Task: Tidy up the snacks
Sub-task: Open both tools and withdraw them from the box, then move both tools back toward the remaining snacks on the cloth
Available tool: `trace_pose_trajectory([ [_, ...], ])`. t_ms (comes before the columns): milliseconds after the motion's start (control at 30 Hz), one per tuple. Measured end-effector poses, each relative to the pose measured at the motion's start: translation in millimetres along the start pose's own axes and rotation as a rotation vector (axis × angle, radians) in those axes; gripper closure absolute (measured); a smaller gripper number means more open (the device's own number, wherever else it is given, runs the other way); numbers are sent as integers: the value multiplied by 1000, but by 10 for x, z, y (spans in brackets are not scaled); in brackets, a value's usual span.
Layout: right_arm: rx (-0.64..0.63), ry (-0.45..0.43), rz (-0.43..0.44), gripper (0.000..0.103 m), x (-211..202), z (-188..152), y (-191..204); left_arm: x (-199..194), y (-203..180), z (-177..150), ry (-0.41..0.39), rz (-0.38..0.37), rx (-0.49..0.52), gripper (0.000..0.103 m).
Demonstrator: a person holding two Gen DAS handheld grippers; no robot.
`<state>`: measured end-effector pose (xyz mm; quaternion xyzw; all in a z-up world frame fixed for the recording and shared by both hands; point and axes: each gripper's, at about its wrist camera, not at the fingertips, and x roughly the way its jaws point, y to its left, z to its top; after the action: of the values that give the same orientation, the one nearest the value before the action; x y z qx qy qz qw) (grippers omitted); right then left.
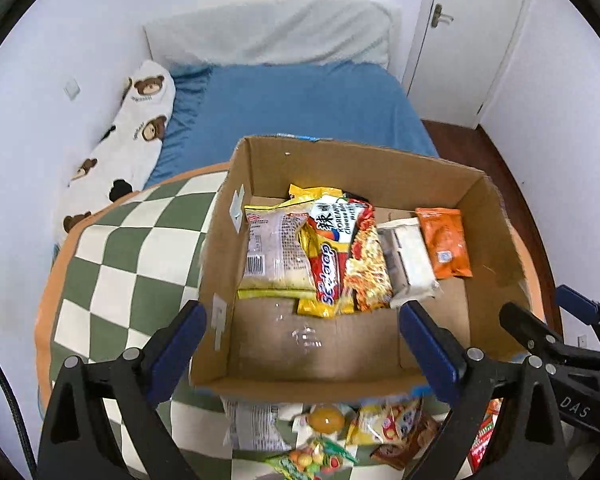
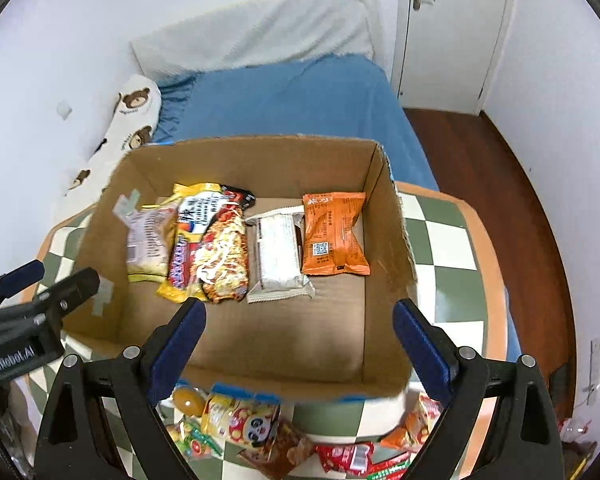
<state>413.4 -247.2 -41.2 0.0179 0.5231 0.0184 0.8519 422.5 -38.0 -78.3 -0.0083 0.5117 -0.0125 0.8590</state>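
Cardboard box (image 2: 392, 216) holds noodle packets (image 2: 224, 248), orange packet (image 2: 334, 234)

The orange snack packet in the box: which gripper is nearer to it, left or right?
Right. The orange snack packet lies straight ahead of the right gripper; for the left gripper it lies ahead and off to the right.
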Motion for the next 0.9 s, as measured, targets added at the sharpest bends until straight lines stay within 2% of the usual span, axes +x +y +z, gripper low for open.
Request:
trace_pose_trajectory([
  [200, -14, -85, -3, 7, -512, -238, 85, -443, -40, -228, -68, 2, 8, 4],
  [600, 44, -136, 50, 7, -1081, -665, 17, -925, -17, -615, -113, -5, -4, 4],
  [733, 113, -92, 70, 7, -1026, -852, -199, -838, 12, -778, -74, 8, -4, 4],
  [833, 178, -20, 55, 7, -824, -1053, -455, -625, 44, -954, -12, 28, -3, 4],
  [900, 222, 61, 53, 7, -591, -1226, -642, -440, 76, -1081, 40, 44, -7, 4],
])
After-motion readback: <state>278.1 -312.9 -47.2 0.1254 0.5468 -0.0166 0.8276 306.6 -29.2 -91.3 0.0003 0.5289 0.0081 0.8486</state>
